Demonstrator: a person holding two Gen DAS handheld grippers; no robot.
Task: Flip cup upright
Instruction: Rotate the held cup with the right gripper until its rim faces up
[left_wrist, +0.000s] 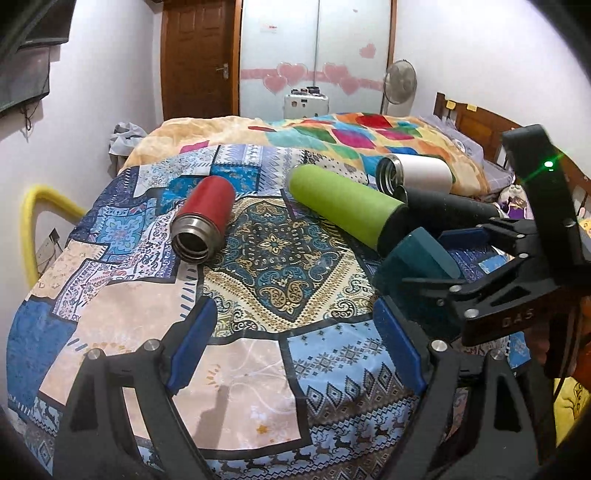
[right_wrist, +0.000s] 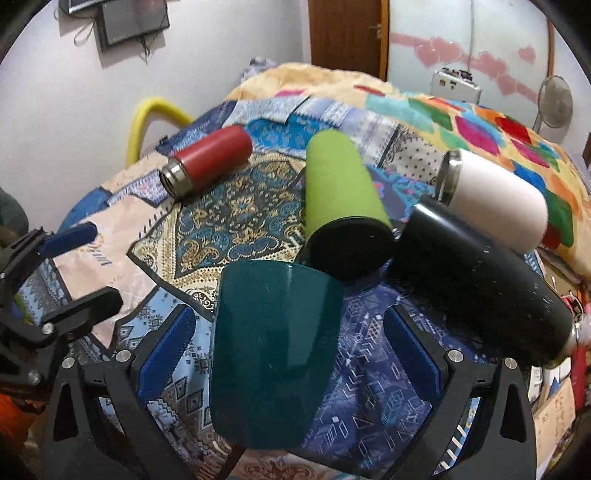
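Right wrist: teal cup between spread right tongs; green flask (touching) behind; left tongs spread.

Green flask & black flask crowd teal cup.

Glossy teal cup lies on patterned cloth bedspread; red flask steel-necked.

Bed, spread with a patchwork cloth in blues, creams and paisley; a bright multicoloured blanket bunched at the far end.

Lying on the cloth, all on their sides:
- red flask, steel mouth open
- lime-green flask
- black flask, beside the green
- white flask, farthest back
- teal cup, nearest
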